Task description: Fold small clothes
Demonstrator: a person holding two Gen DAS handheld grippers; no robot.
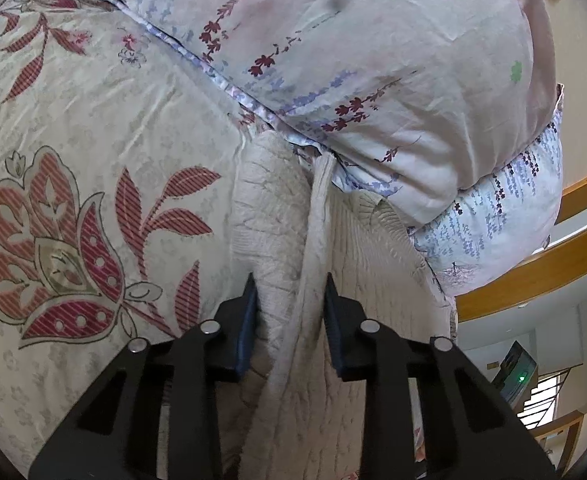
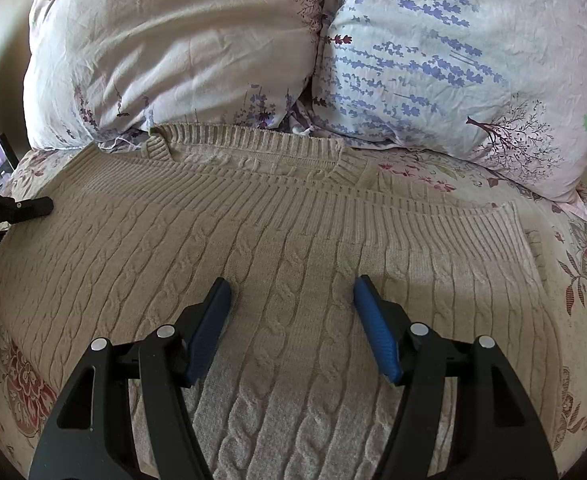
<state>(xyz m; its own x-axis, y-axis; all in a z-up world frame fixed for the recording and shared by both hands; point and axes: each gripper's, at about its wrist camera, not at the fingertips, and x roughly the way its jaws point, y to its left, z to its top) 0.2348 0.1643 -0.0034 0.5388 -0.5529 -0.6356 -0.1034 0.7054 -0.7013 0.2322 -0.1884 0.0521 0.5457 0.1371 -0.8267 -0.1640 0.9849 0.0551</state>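
A beige cable-knit sweater (image 2: 277,240) lies spread on the bed, its ribbed collar (image 2: 253,144) toward the pillows. My right gripper (image 2: 291,292) is open just above the sweater's middle, holding nothing. In the left wrist view a raised fold of the sweater's edge (image 1: 313,240) runs between the blue pads of my left gripper (image 1: 291,292). The jaws stand a little apart on either side of the fold, and I cannot tell whether they grip it. The left gripper also shows at the left edge of the right wrist view (image 2: 21,206).
A floral bedsheet (image 1: 93,160) covers the bed. Two floral pillows (image 2: 173,48) (image 2: 453,60) lie just beyond the sweater's collar. A wooden bed frame (image 1: 533,276) and a stair rail show at the right of the left wrist view.
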